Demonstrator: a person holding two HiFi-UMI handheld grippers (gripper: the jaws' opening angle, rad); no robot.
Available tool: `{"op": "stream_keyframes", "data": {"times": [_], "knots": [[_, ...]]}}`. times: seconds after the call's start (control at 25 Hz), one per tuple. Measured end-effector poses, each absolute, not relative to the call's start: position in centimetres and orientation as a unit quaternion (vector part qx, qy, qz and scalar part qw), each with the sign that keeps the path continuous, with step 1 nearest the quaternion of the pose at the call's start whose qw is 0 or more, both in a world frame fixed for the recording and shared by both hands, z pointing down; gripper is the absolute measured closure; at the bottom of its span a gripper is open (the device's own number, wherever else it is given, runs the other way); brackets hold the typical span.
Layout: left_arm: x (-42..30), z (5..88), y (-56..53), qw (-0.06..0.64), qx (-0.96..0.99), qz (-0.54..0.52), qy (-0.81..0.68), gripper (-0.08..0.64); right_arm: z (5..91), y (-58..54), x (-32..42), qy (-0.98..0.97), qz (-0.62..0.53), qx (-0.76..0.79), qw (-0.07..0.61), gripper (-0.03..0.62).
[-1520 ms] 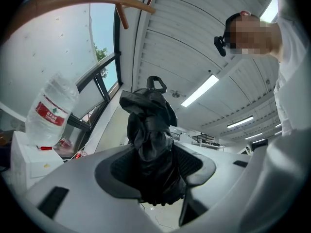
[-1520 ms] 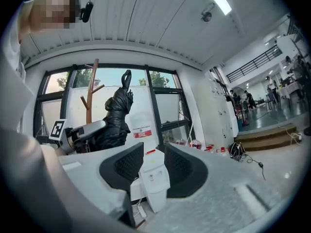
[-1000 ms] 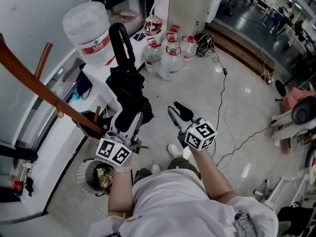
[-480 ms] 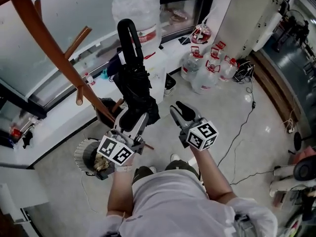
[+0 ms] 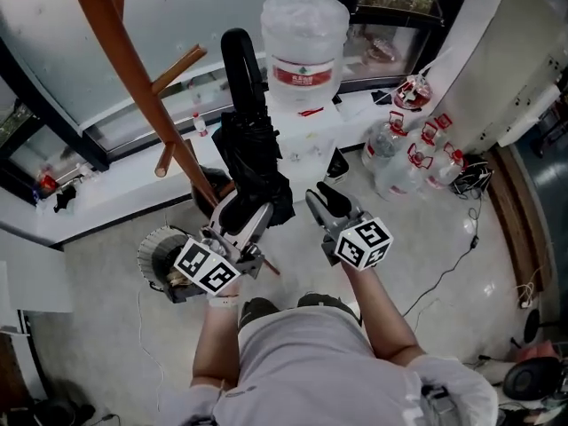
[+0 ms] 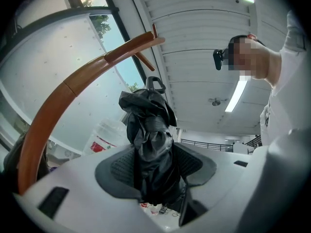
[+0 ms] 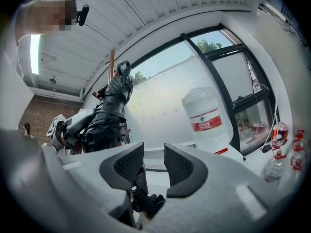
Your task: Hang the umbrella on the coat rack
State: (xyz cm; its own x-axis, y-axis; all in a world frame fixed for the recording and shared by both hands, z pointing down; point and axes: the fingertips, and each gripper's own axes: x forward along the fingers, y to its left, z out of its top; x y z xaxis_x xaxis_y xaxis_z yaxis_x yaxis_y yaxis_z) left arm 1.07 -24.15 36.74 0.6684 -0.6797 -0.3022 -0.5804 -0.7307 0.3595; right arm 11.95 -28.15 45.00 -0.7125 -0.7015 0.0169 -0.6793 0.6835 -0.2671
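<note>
Two grippers; which bears the umbrella (image 5: 253, 149)?
— Left gripper (image 5: 241, 211): fingers (image 6: 119, 166) pinch its folded black canopy, handle uppermost, near the coat rack (image 5: 122, 51), on no peg.
— And the right gripper (image 5: 327, 198)?
— Fingers (image 7: 127, 165) slightly apart, nothing between them, beside the umbrella.

The head view looks steeply down from above the person, facing the water bottle (image 5: 304, 34) at the top of the frame. The left claw (image 6: 153, 166) view sits close behind its claw and tilts upward, so the water bottle shows low and partly hidden behind the umbrella (image 6: 150, 140). The right claw (image 7: 154, 166) view looks level, with the water bottle right of centre and fairly near. All three views share the water bottle, the umbrella and the coat rack (image 5: 133, 69).
</note>
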Motion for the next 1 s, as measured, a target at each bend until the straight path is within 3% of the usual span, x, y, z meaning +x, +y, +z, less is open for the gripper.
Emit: {"op": "stream_keyframes", "data": {"times": [1.0], "knots": [[1.1, 34.5, -24.0, 0.122, 0.88, -0.296, -0.35, 0.341, 44.5, -30.7, 11.2, 0.956, -0.124, -0.264, 0.023, 0.468]]}}
